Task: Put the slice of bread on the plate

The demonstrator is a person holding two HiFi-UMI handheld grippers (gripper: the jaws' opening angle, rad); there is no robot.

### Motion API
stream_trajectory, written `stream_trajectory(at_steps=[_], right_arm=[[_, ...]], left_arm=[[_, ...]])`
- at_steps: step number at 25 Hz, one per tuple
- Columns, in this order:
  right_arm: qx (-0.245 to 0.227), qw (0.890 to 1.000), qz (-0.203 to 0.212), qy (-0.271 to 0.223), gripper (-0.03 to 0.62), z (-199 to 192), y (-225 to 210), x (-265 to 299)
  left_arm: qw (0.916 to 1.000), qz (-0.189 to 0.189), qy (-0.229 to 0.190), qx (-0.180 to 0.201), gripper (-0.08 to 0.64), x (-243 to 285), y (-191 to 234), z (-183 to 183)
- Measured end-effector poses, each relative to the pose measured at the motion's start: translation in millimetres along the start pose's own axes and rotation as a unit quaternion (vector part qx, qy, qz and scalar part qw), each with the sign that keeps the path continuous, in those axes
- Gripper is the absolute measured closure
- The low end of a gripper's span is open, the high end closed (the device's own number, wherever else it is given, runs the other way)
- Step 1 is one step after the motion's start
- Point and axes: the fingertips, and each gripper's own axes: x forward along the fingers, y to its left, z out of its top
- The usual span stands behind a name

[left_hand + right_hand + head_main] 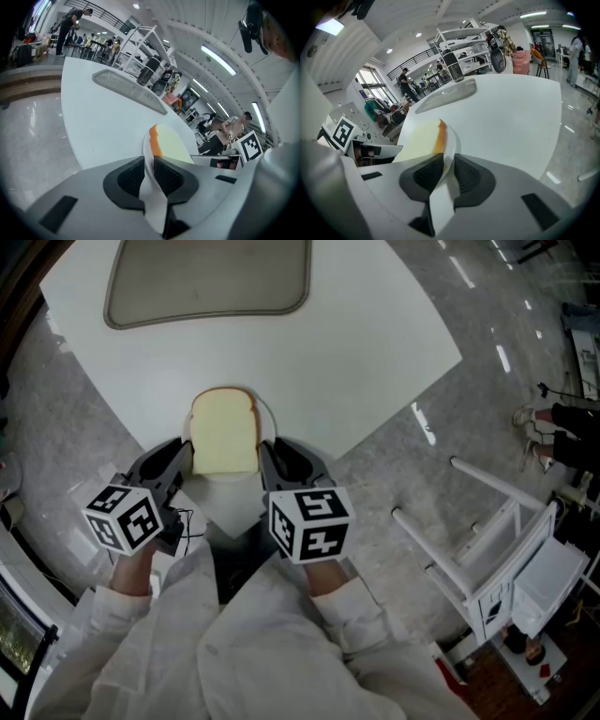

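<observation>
I hold the plate [232,491] on both sides, with the slice of bread [225,432] lying on it.
My left gripper [184,457] is clenched on its left rim and my right gripper [270,457] on its right rim, at the near edge of the white table [281,343].

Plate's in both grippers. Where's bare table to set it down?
Bare: the white table between the tray and the plate, plus the stretch right of the tray. Crowded: the near corner, where the left gripper and right gripper clamp the plate's rim beside the bread.
</observation>
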Motion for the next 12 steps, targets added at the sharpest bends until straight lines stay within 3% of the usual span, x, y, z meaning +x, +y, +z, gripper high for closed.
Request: stream_trajectory(at_steps=[12], right_arm=[[0.014,1.0,-0.003,-0.007,0.519,1.4,-2.0,-1.8]], left_arm=[[0.9991,0.018,-0.008,-0.037,0.495,1.5,-0.5,-0.2]])
